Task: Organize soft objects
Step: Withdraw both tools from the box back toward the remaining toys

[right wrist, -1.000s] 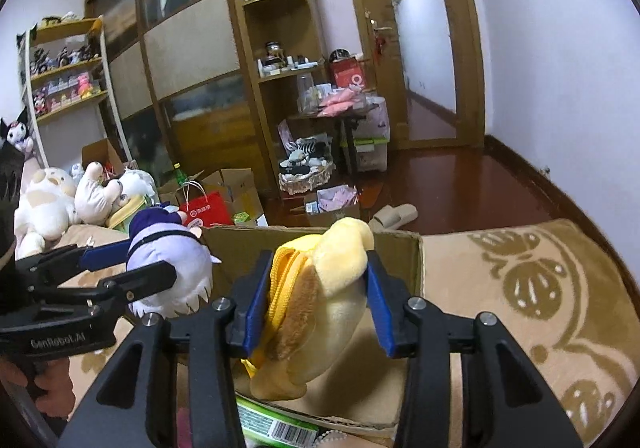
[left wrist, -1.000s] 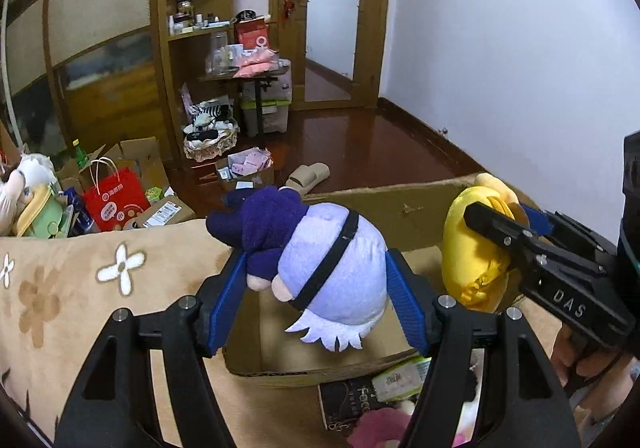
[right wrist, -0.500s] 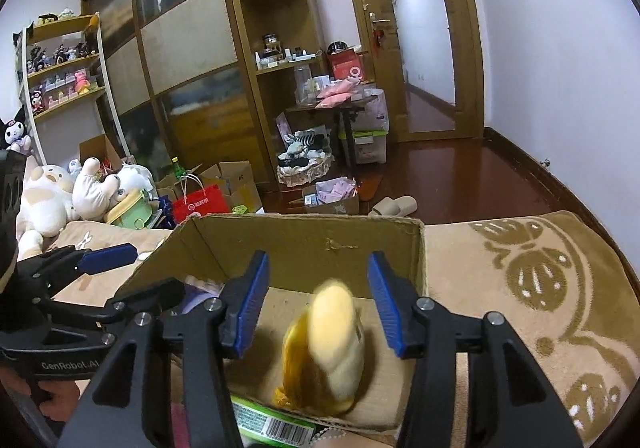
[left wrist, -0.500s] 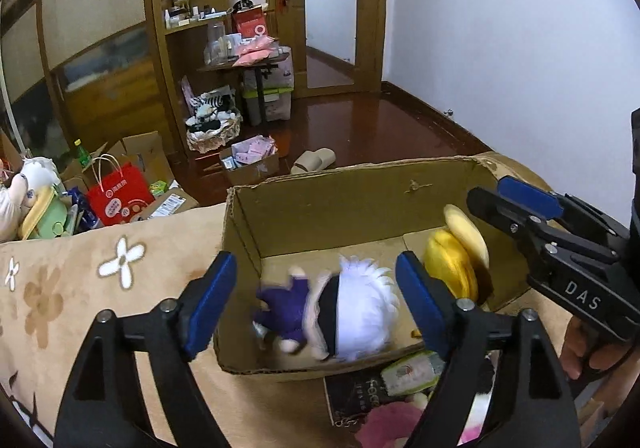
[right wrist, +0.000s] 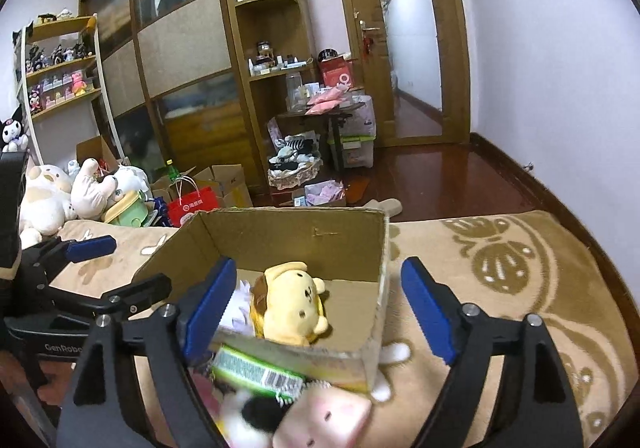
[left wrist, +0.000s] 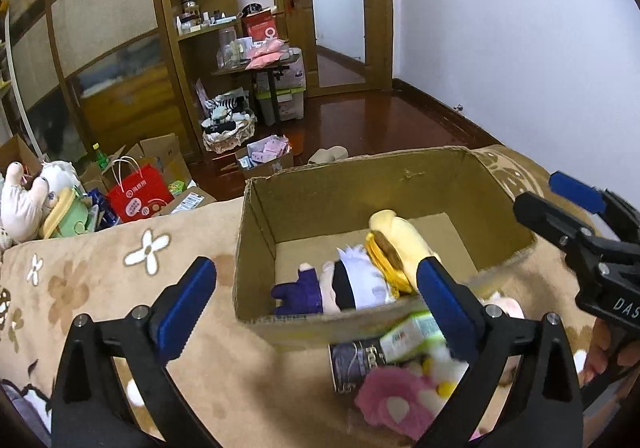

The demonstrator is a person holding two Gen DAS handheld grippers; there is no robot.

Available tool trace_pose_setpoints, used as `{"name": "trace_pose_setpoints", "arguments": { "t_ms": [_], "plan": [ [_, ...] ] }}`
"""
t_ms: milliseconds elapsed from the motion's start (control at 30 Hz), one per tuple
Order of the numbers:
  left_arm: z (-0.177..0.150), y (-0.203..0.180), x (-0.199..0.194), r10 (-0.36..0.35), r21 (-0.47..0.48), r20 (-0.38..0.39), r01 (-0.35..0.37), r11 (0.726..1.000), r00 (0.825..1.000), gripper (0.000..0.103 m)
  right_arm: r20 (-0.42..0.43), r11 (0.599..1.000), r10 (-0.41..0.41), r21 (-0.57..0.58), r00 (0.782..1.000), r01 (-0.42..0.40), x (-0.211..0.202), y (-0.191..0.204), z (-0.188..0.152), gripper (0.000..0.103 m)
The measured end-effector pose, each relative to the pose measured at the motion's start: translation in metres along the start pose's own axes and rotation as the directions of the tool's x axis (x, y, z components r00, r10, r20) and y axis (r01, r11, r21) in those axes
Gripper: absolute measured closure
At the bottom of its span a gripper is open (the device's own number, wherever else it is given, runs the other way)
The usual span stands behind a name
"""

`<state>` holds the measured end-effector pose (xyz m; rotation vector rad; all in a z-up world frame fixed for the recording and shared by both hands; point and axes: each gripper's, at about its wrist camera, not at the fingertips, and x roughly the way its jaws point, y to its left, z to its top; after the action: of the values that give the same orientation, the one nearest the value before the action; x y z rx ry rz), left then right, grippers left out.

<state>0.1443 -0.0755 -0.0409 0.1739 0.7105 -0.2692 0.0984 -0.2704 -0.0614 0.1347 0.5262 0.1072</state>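
On the beige blanket (left wrist: 120, 312) stands a box (left wrist: 360, 184); the yellow plush (right wrist: 294, 302) and purple doll (left wrist: 340, 284) lie inside. Left gripper (left wrist: 316, 296) and right gripper (right wrist: 316, 304) have just been opening, both wide and empty.

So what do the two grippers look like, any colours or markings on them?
Both are black plastic two-finger tools with silver bolts at the joints and blue pads on the inner faces of the fingers. The left gripper shows white lettering starting GenRobo on its body in the right wrist view. The right gripper carries white letters DAS on its side in the left wrist view. No cables or sleeves show.
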Motion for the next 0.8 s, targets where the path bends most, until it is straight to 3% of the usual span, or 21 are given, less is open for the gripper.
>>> {"name": "trace_pose_setpoints", "arguments": {
  "t_ms": [267,800],
  "plan": [
    [-0.016,-0.003,-0.035,0.029,-0.003,-0.015,-0.029,1.0,0.999,0.002,0.033,1.0,-0.019,0.013,0.999,0.018,-0.044,0.0,-0.007,0.0],
    [-0.061,-0.011,-0.053,0.027,-0.035,-0.13,-0.032,0.999,0.991,0.002,-0.045,1.0,0.005,-0.01,0.999,-0.006,-0.073,0.026,-0.046,0.0]
  ]
}}
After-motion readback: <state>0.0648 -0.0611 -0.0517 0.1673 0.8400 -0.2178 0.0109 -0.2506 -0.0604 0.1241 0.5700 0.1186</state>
